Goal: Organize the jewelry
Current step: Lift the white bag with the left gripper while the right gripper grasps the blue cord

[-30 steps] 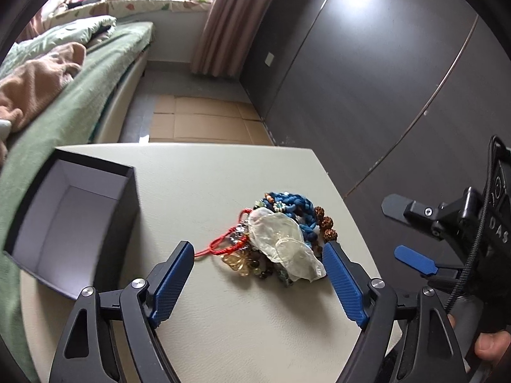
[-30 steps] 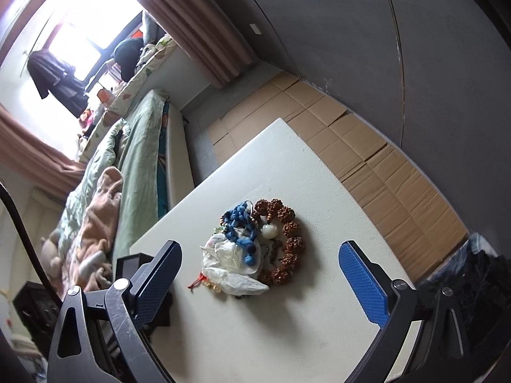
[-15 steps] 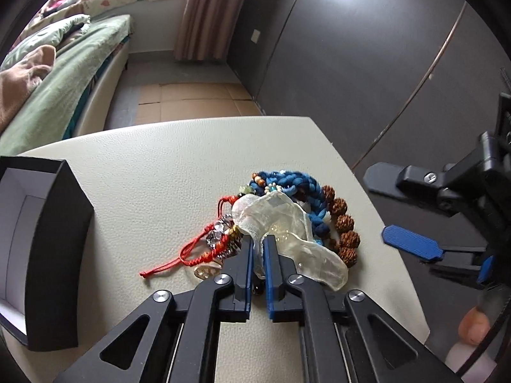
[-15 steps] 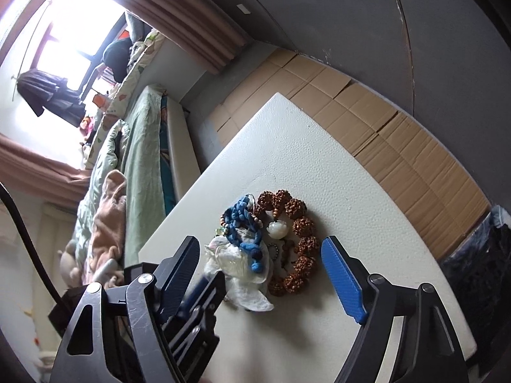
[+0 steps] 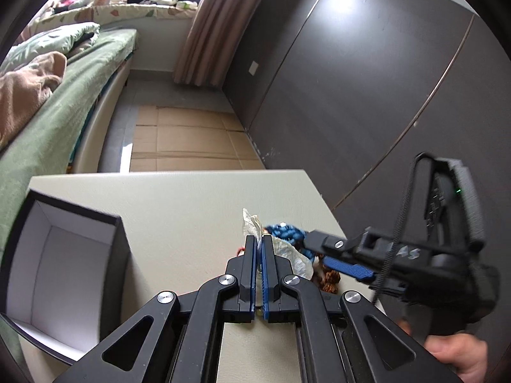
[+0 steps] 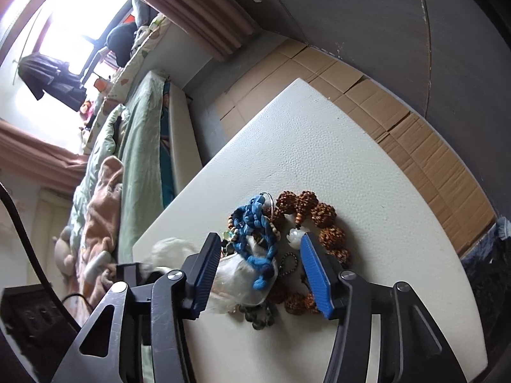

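Left tongs [image 5: 259, 242] clamped on crinkled clear plastic bag [image 5: 292, 255] over the jewelry heap. Right tongs [image 6: 260, 255] closing astride blue cord bracelet [image 6: 255, 223], pads not yet touching

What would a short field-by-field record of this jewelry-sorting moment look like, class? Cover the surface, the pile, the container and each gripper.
surface: pale table
pile: blue braided cord, brown bead bracelet, clear plastic bag, tangled together
container: open dark box, white inside, nothing visible in it
left gripper: shut on the clear plastic bag
right gripper: jaws closing, astride the blue braided cord, pads not yet pressing
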The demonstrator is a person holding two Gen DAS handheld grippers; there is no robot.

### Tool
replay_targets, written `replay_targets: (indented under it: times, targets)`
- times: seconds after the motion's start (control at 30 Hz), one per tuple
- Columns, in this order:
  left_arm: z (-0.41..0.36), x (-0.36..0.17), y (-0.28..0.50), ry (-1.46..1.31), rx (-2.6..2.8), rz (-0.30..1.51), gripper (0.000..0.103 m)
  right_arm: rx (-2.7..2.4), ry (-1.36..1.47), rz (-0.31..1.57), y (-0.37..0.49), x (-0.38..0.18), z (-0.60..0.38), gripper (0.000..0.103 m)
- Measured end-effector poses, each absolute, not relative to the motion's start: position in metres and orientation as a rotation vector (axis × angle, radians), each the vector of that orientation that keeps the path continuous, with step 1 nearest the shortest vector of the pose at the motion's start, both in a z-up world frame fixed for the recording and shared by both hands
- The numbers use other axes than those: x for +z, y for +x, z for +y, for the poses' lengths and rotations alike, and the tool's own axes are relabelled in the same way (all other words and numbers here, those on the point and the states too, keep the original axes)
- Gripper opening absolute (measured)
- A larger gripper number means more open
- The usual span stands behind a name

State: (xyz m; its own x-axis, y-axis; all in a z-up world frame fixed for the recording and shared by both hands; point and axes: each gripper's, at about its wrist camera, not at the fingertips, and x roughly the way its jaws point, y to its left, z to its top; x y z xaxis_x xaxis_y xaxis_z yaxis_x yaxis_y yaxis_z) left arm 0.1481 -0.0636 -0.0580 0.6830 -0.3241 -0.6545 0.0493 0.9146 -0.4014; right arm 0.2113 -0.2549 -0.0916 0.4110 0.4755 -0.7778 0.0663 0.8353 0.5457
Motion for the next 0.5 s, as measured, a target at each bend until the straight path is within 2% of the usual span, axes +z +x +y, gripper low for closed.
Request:
replay_targets:
  times: [0.2,0.3,0.33,0.5]
  targets:
    - [-0.05,-0.054,0.153,-0.395,-0.205,0.784,0.002,0.255,0.455,1.128,0.222,-0.095,-0.241,0.049]
    - [-0.045,-0.05,0.153,-0.404,-0.2,0.774,0.002,0.259,0.412,1.128,0.225,-0.095,-0.235,0.028]
    - [-0.042,-0.049,0.152,-0.407,-0.195,0.771,0.002,0.258,0.405,1.138,0.225,-0.097,-0.234,0.017]
    - [-0.027,-0.043,0.145,-0.435,-0.169,0.75,0.002,0.269,0.415,1.111,0.22,-0.092,-0.238,0.012]
